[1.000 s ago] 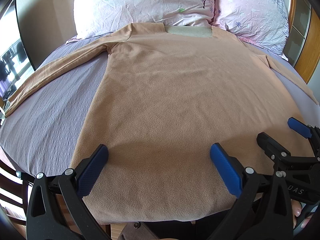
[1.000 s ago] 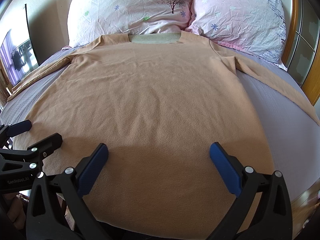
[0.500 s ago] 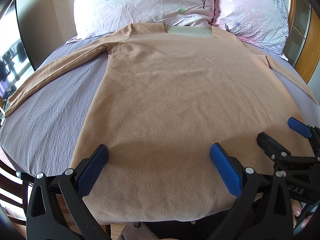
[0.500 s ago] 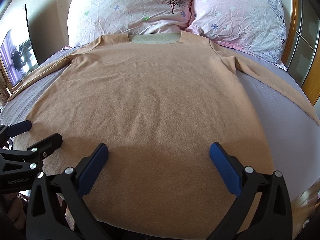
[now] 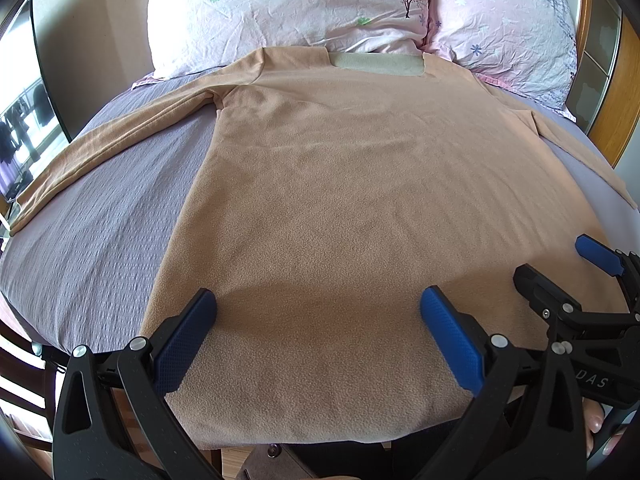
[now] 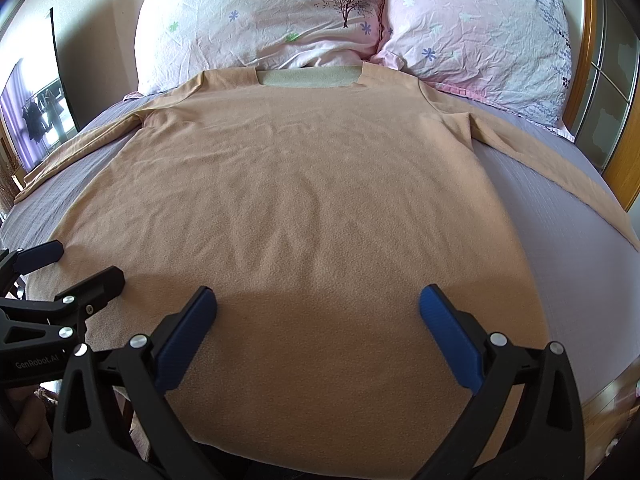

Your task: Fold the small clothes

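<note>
"GenRobot.AI" on left claw (image 6: pixel 68 268); "DAS" on right claw (image 5: pixel 568 268)

Tan long-sleeved shirt (image 6: pixel 304 208) lay flat on the grey-sheeted bed (image 6: pixel 576 264), sleeves spread, collar toward two floral pillows (image 6: pixel 260 16). Right tongs (image 6: pixel 318 320) gaped wide over the hem; left tongs (image 6: pixel 68 264) also apart at the lower left.

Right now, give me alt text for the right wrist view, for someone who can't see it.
A tan long-sleeved shirt lies spread flat on a purple bedsheet, sleeves stretched out to both sides and collar toward two pink floral pillows. The right gripper hovers over the hem with jaws wide open, holding nothing; the left gripper, also open, shows at the left edge.
</note>
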